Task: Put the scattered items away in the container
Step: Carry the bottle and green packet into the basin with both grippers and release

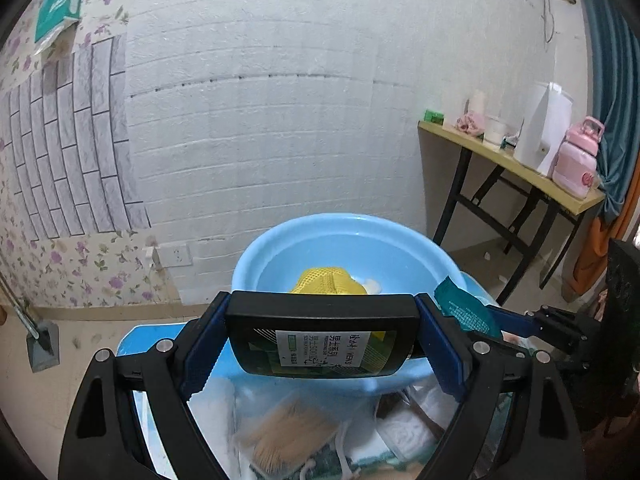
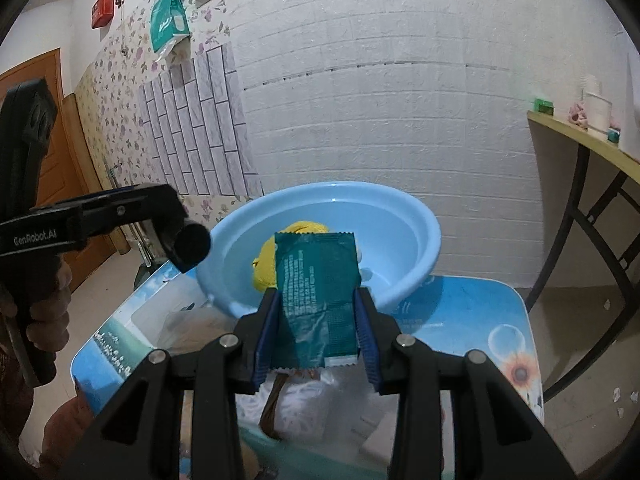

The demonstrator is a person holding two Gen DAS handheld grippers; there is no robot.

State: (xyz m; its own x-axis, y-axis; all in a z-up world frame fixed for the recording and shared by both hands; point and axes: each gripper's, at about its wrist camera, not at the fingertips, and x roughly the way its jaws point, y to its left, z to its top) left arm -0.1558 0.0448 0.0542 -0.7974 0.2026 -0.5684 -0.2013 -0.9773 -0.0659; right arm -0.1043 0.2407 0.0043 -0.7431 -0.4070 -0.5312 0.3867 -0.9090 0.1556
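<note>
A light blue basin [image 1: 360, 236] stands on a small blue table [image 2: 472, 312]; it also shows in the right wrist view [image 2: 400, 216]. A yellow mesh item [image 1: 328, 280] lies inside it. My left gripper [image 1: 322, 336] is shut on a black bottle [image 1: 320, 336] with a white label, held sideways just in front of the basin's near rim. My right gripper [image 2: 318, 332] is shut on a dark green sachet [image 2: 320, 292], held upright before the basin. The sachet also shows in the left wrist view [image 1: 464, 308], and the bottle's black cap in the right wrist view [image 2: 192, 242].
A bag of cotton swabs [image 1: 288, 436] and white packets [image 2: 304, 396] lie on the table below the grippers. A folding table [image 1: 512, 164] with a pink bottle [image 1: 578, 160] and other things stands at the right wall. A white brick wall is behind the basin.
</note>
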